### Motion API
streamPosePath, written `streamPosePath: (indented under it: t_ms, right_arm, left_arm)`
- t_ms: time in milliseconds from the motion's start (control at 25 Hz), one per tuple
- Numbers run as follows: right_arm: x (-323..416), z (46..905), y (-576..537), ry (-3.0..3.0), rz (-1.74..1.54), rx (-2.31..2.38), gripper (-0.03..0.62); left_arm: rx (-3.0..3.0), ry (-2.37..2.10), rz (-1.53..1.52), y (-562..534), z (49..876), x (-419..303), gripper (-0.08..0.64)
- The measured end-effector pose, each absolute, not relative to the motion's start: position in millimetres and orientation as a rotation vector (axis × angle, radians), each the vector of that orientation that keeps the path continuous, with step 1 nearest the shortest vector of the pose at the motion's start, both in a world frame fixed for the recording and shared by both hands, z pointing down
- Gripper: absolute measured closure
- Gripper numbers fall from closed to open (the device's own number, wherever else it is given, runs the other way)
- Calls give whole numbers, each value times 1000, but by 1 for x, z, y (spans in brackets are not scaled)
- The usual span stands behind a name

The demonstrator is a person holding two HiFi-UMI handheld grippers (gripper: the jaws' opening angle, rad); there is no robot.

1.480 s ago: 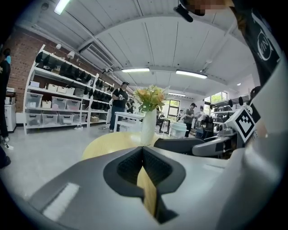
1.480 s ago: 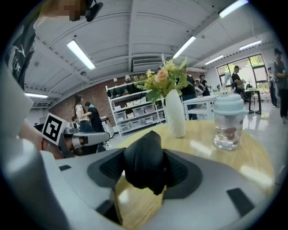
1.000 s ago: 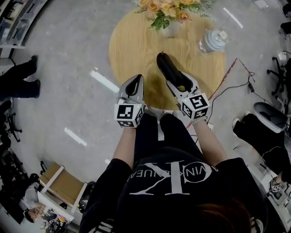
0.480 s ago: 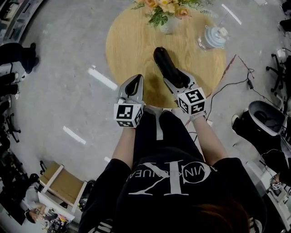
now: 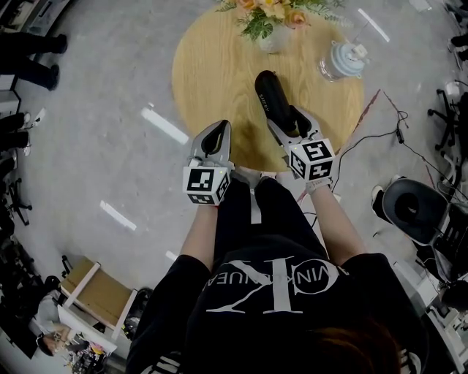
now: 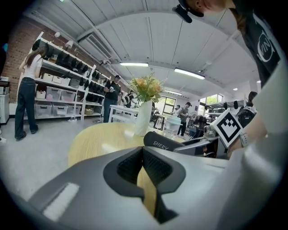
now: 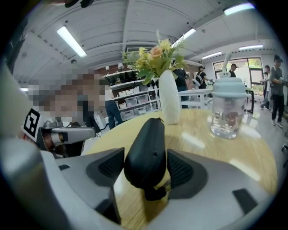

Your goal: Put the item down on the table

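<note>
A grey floor shone under ceiling strip lights. Shelves of boxes lined a brick wall, windows glowed at the far end, and a round wooden table stood nearby.

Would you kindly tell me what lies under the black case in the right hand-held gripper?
Only the round wooden table shows under the black case; the patch directly beneath is covered.

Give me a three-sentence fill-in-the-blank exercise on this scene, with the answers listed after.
1. The right gripper holds the black case over the round wooden ____.
2. The left gripper has its jaws ____, with nothing between them.
3. The white vase holds ____.
Missing words: table; shut; flowers.
</note>
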State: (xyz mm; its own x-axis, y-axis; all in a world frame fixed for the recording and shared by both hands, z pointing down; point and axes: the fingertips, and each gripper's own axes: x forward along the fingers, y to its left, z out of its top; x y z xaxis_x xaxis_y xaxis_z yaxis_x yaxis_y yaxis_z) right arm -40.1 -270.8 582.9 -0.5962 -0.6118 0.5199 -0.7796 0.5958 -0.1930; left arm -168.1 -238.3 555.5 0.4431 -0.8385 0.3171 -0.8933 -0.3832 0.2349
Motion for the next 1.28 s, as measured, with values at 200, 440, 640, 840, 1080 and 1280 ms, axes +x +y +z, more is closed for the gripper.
streamPosePath:
  t_ms: [200,440,640,840,1080,1280]
  right_arm:
    - [-36,578,-274,-2426,578,1140,321]
    - [-28,570,-277,-2432,578,1172,318]
    - [-23,560,-279,-2451,576,1189,318]
    - [-19,548,-279,-2481,553,1205,325]
    - [-15,529,-278,-2508,488,1220,487]
    - [-10,514,-279,-2512,443,1226,541]
  left_arm:
    - [2329,-1474,200,-238,552,-168,548]
    - [2336,-1480,187,-240,544,-166,548]
    - [2345,-1483,180,-242,537,-163,548]
    - [2359,-1488,171,-244,528,-161,548]
    - [2379,-1502,160,-248,516,-161,548]
    - [2401,-1516,149,-254,503,-162,548]
